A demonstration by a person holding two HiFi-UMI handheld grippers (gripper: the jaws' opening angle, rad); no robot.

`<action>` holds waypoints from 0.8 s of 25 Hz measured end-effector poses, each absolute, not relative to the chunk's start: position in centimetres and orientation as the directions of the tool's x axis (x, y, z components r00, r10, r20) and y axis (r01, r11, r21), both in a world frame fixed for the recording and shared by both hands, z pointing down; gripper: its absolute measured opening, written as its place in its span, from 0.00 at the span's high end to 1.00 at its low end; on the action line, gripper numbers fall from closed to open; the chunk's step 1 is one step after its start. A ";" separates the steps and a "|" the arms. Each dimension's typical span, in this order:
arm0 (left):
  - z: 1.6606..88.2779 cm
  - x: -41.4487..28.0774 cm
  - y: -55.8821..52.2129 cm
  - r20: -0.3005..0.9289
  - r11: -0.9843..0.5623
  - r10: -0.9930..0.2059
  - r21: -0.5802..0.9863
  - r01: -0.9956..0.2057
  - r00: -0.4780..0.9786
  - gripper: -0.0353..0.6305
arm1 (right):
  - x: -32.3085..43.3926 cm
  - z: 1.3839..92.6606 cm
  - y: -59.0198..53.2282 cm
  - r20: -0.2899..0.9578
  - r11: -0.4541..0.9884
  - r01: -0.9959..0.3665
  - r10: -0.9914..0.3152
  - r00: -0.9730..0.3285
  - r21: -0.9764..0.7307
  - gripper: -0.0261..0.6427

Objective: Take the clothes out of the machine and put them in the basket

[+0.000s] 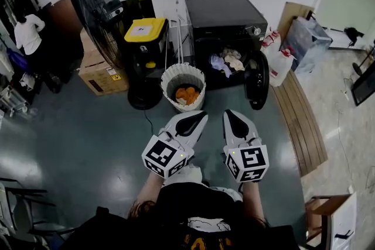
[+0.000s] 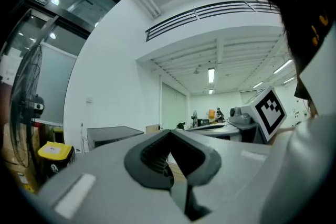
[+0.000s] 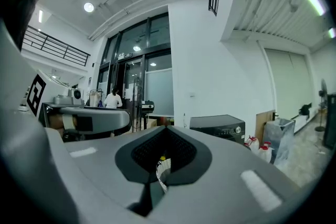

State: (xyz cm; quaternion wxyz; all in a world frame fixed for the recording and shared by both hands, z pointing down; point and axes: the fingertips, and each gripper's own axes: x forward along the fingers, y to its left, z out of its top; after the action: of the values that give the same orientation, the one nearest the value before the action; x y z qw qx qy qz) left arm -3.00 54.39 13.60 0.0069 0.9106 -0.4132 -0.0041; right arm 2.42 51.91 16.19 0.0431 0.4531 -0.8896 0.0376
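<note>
Left gripper (image 1: pixel 201 116) and right gripper (image 1: pixel 229 113) sit closed tip to tip, both empty, side by side and well short of the machine (image 1: pixel 225 17), where the clothes (image 1: pixel 227 61) lie in the open drum mouth (interior too dark to read), with the basket (image 1: pixel 176 74) just left of it holding an orange garment (image 1: pixel 187 94).
</note>
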 end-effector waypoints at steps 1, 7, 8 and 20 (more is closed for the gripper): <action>13.4 -3.0 54.2 -0.003 -0.658 -0.753 0.015 -0.753 0.658 0.95 | 2.6 16.1 51.9 0.110 0.584 -0.811 -0.805 -0.583 -0.031 0.94; 13.5 -2.1 53.4 0.015 -0.667 -0.745 0.011 -0.745 0.667 0.95 | 4.5 15.9 50.8 0.093 0.552 -0.832 -0.827 -0.555 -0.056 0.94; 13.6 -1.9 53.2 0.019 -0.669 -0.743 0.009 -0.743 0.669 0.95 | 4.7 15.9 50.5 0.093 0.549 -0.834 -0.828 -0.552 -0.061 0.94; 14.7 -2.0 46.5 0.044 -0.694 -0.719 0.024 -0.720 0.694 0.95 | 4.7 17.2 44.1 0.124 0.518 -0.851 -0.842 -0.525 -0.085 0.94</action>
State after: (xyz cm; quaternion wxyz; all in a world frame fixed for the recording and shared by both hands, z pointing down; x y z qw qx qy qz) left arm -2.02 46.55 14.73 0.0194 0.9201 -0.3909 0.0154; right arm 4.68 44.12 17.24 0.0336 0.4862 -0.8706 0.0675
